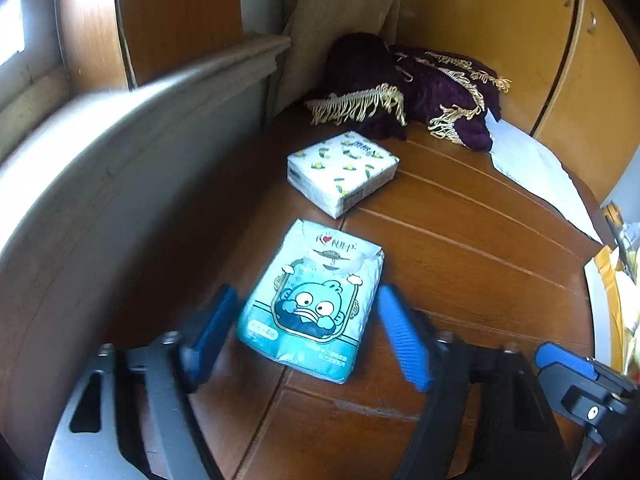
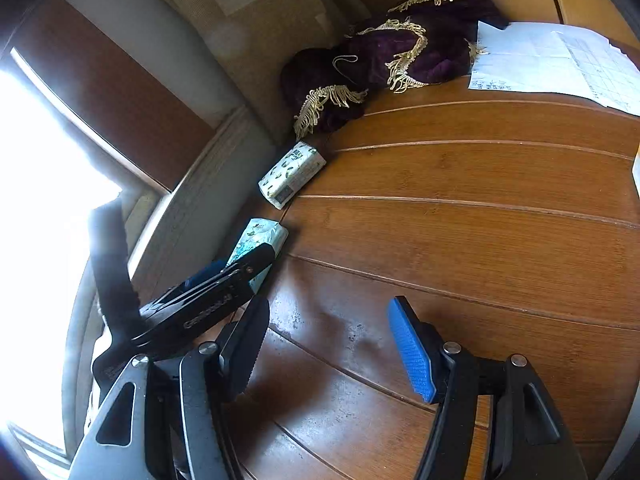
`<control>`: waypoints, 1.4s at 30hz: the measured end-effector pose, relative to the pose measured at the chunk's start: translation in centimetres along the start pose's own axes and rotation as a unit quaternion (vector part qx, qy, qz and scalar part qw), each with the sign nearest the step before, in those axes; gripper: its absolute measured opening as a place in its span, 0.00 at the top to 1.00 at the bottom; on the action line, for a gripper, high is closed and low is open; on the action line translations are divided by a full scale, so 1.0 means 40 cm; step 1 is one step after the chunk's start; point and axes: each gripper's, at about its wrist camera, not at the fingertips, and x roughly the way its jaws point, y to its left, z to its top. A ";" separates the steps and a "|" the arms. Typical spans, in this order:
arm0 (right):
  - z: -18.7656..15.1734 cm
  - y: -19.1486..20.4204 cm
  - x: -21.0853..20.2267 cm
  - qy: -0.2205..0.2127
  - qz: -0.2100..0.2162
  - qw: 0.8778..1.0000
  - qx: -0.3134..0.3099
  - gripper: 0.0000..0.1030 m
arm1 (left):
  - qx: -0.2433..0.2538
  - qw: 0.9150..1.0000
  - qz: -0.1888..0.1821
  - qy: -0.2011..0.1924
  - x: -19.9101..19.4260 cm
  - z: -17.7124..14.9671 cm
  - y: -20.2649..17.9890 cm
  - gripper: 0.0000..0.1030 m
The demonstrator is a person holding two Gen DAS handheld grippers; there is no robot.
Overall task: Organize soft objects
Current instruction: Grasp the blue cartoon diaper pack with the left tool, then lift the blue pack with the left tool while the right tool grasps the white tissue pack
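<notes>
A blue tissue pack with a cartoon fish (image 1: 316, 304) lies flat on the wooden table (image 1: 460, 264). My left gripper (image 1: 308, 332) is open, its blue pads on either side of the pack's near half, apart from it. Beyond lies a white tissue pack with yellow-green prints (image 1: 342, 172), and at the back a purple fringed cloth (image 1: 416, 88). In the right wrist view my right gripper (image 2: 328, 344) stands open over bare wood. The left gripper (image 2: 216, 300) shows at left, around the blue pack (image 2: 262, 240). The white pack (image 2: 292, 174) and purple cloth (image 2: 392, 56) lie farther back.
A grey window ledge (image 1: 132, 128) borders the table's left side, with a beige curtain (image 1: 340, 12) in the corner. White paper sheets (image 2: 552, 60) lie at the far right. Wooden cabinet doors (image 1: 520, 40) stand behind. Yellow and white items (image 1: 616, 280) sit at the right edge.
</notes>
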 end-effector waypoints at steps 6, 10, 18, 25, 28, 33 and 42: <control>-0.001 0.002 -0.007 -0.007 -0.005 1.000 -0.003 0.37 | -0.015 1.000 -0.018 -0.019 -0.015 -0.026 0.007 0.52; 0.001 -0.003 -0.012 -0.010 0.000 1.000 0.002 0.37 | -0.059 0.994 -0.082 -0.041 -0.069 -0.044 0.032 0.53; 0.001 -0.005 -0.013 -0.010 0.006 1.000 0.007 0.37 | -0.085 0.984 -0.127 -0.090 -0.133 -0.066 0.028 0.53; 0.056 -0.002 -0.022 0.009 0.027 0.998 0.061 0.36 | -0.124 0.976 -0.133 -0.120 -0.172 -0.065 0.071 0.53; 0.113 0.023 0.008 0.019 0.007 0.998 0.062 0.36 | -0.154 0.971 -0.132 -0.130 -0.180 -0.066 0.104 0.53; 0.191 0.049 0.109 0.043 0.006 0.996 0.081 0.36 | -0.197 0.961 -0.143 -0.132 -0.180 -0.066 0.147 0.53; 0.296 0.116 0.291 0.063 -0.045 0.994 0.077 0.36 | -0.208 0.950 -0.139 -0.187 -0.226 -0.077 0.166 0.53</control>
